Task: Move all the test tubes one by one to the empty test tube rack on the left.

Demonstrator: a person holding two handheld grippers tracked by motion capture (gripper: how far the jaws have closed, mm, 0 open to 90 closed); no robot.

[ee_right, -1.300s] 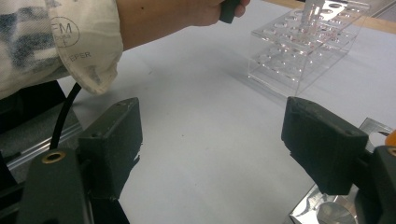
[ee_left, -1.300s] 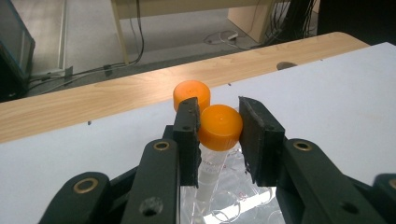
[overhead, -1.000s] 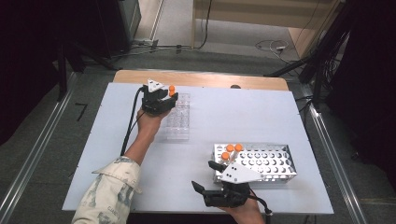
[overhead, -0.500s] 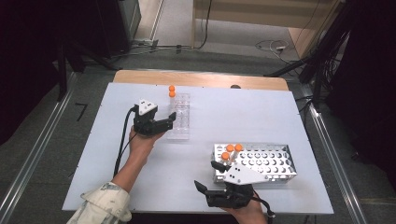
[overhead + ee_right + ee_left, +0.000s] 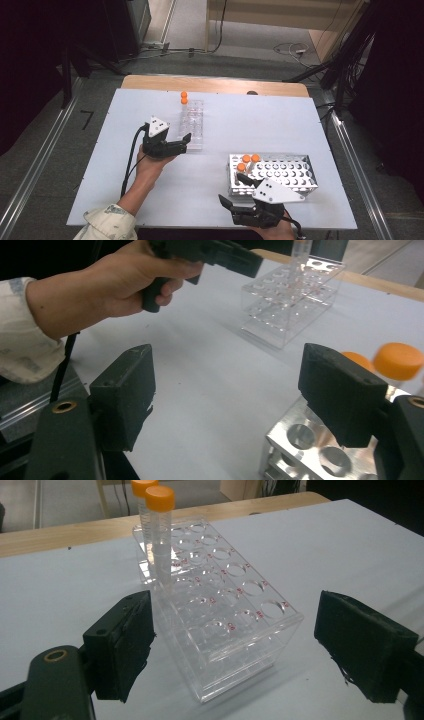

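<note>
A clear plastic rack (image 5: 192, 125) (image 5: 225, 610) lies mid-table with two orange-capped tubes (image 5: 184, 97) (image 5: 159, 535) standing at its far end. My left gripper (image 5: 182, 144) (image 5: 245, 645) hovers at the rack's near end. Its jaws have just been opening and stand wide apart with nothing gripped. A metal rack (image 5: 280, 172) (image 5: 300, 440) at the front right holds three orange-capped tubes (image 5: 248, 160) (image 5: 397, 360). My right gripper (image 5: 234, 190) (image 5: 235, 395) is open beside that rack's near-left corner and holds nothing.
The white tabletop (image 5: 260, 120) has a wooden strip (image 5: 215, 84) along its far edge. The left hand and its gripper (image 5: 210, 252) cross the top of the right gripper view, ahead of the clear rack (image 5: 295, 300). Cables (image 5: 131, 160) trail from the left gripper.
My left gripper has drawn back from the clear rack's far end to its near end and opened, leaving a tube standing there. The right gripper has shifted only slightly.
</note>
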